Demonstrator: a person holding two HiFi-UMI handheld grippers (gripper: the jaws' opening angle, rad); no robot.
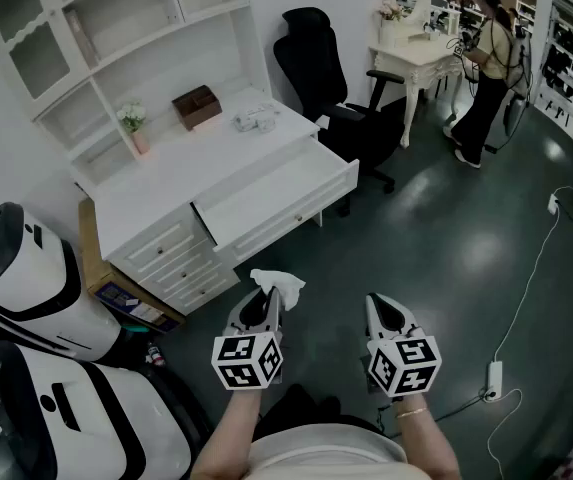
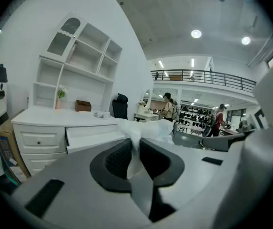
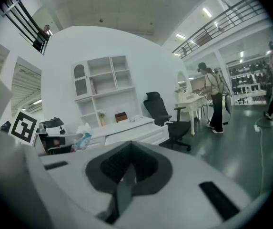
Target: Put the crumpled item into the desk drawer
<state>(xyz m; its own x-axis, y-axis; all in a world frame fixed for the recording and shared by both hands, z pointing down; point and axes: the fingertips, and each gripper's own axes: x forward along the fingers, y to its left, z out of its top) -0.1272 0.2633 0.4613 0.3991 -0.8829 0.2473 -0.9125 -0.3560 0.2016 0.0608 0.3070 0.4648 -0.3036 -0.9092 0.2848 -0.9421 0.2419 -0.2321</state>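
Two grippers sit nearest in the head view. The left gripper [image 1: 271, 295] is clamped on the one crumpled white tissue [image 1: 277, 281], which sticks out past its tips. Only the left gripper view shows the dark pads [image 2: 119, 157] pinching the tissue's lower fold between them. The right gripper [image 1: 378, 305], at 3 o'clock of the left one, has its jaws closed together on nothing, which only the right gripper view makes plain. That view also catches the left gripper's marker cube [image 3: 24, 127] at its 9 o'clock.

At 9 o'clock of the left gripper stand two white-and-black machines [image 1: 26, 273].

Beyond the tissue, at 11 o'clock and well apart from it, is one white desk [image 1: 166, 173] with one wide open drawer [image 1: 286, 190]. On the desktop are three things:
- one small brown box [image 1: 197, 106]
- one small plant in a pink pot [image 1: 134, 128]
- one pale crumpled lump [image 1: 256, 119], at the drawer's 12 o'clock

One black office chair [image 1: 331, 88] stands at 1 o'clock.

Farthest off, the head view shows one person [image 1: 486, 68] by a white dressing table [image 1: 416, 53]. The left gripper view shows two people and a railed balcony [image 2: 203, 75].
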